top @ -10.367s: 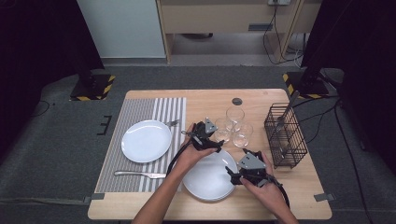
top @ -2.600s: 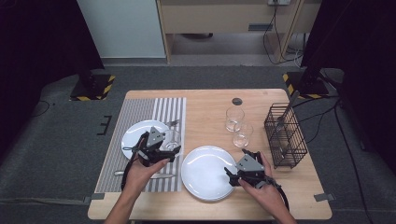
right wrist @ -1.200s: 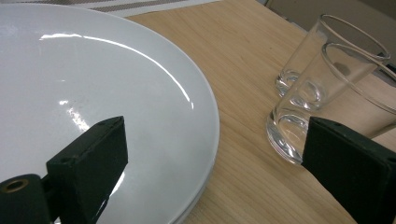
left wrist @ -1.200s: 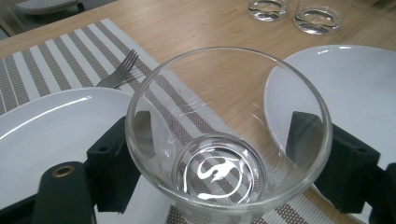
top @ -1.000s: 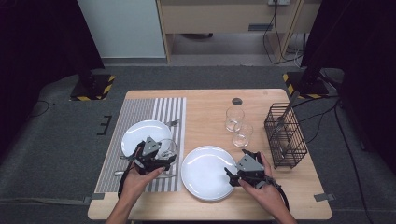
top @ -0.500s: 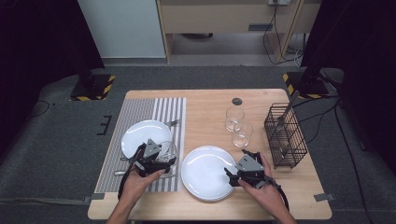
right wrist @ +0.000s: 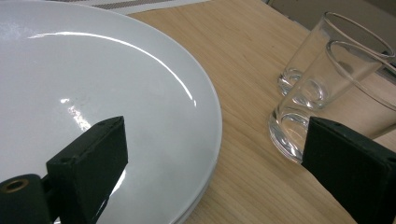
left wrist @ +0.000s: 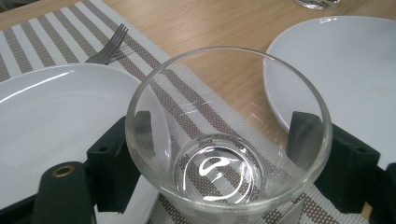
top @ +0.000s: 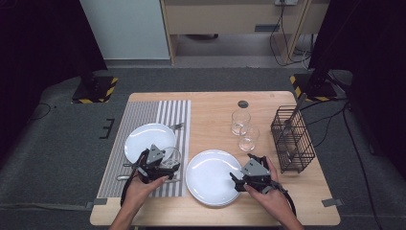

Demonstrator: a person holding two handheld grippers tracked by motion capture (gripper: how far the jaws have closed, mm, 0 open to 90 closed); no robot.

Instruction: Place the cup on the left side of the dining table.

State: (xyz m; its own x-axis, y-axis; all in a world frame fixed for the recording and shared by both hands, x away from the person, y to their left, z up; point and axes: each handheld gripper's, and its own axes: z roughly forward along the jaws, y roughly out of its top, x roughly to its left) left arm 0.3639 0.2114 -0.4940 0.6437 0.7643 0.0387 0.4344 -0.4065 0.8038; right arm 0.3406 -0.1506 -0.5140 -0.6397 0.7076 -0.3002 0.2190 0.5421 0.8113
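One glass (left wrist: pixel 229 140) that stood with two others (top: pixel 243 129) by the basket (top: pixel 292 139) now rests on the striped mat (top: pixel 143 115), left gripper (top: pixel 160 165) clasping it, while the right gripper (top: pixel 246 178) gapes empty over the nearer plate (top: pixel 206 179), so release seems next

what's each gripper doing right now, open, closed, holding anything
Left gripper: closed on the glass, over the striped mat.
Right gripper: open, holding nothing, at the edge of the white plate.
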